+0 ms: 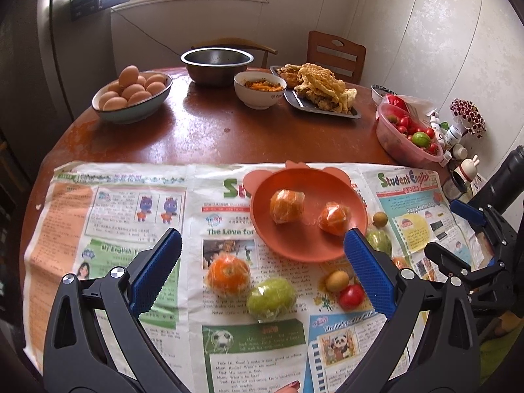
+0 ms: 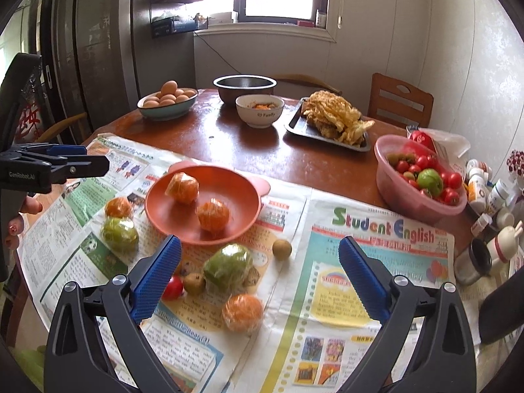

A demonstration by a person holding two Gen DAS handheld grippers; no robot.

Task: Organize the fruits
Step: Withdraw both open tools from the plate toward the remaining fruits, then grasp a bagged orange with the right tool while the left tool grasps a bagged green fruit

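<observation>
An orange plate [image 1: 294,242] [image 2: 163,209] on the newspaper holds two wrapped oranges [image 1: 286,205] [image 2: 213,214]. Around it lie a wrapped orange [image 1: 228,273] [image 2: 118,207], a wrapped green fruit [image 1: 271,298] [image 2: 119,233], a second green fruit [image 2: 228,265], another orange [image 2: 242,312], a red tomato [image 1: 351,296] [image 2: 173,287] and small brown fruits [image 1: 337,280] [image 2: 281,248]. My left gripper [image 1: 262,265] stands open above the loose orange and green fruit, nothing between its pads. My right gripper [image 2: 260,275] is open, empty, over the second green fruit.
Farther back on the round wooden table [image 1: 209,131] stand a bowl of eggs [image 1: 132,93], a steel bowl [image 1: 216,65], a white bowl [image 1: 260,89], a tray of fried food [image 1: 319,91] and a pink tub of tomatoes [image 1: 406,137] [image 2: 419,177]. Small bottles [image 2: 491,196] crowd the right edge.
</observation>
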